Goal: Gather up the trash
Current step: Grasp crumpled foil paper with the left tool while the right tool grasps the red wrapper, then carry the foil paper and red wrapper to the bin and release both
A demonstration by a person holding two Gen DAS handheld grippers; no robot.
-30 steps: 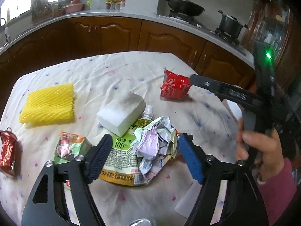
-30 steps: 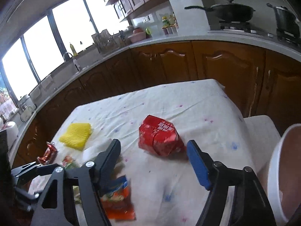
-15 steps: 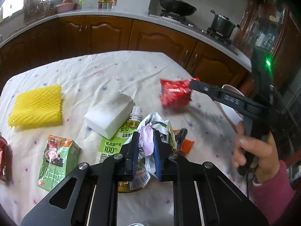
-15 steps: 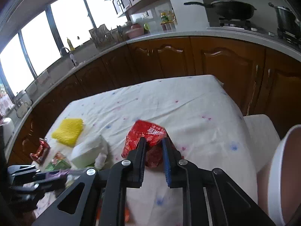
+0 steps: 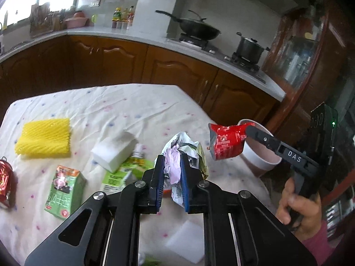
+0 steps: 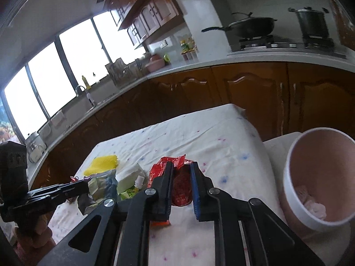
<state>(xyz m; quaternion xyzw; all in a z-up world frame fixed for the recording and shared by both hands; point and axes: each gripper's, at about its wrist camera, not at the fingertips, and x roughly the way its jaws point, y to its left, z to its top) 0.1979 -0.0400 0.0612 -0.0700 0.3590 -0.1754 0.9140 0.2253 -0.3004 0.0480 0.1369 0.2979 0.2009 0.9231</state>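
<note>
We have both grabs done: left gripper (image 5: 172, 178) clamped on crumpled paper wad (image 5: 184, 148), right gripper (image 6: 180, 190) clamped on red wrapper (image 6: 180, 184), both lifted off table (image 6: 177, 137). Bin (image 6: 288, 190) beside table holds little; carton (image 5: 64, 190), foam net (image 5: 43, 138), pouch remain.

Tablecloth (image 5: 133, 108): white with small pink and blue dots; foam net (image 5: 43, 138): yellow, ribbed. Snack wrapper (image 5: 226, 141): red; carton (image 5: 64, 190): green; bin (image 6: 319, 177): white outside, pink inside.

Black grippers (image 5: 172, 173), blue-padded jaws, pink sleeve (image 5: 319, 241)
</note>
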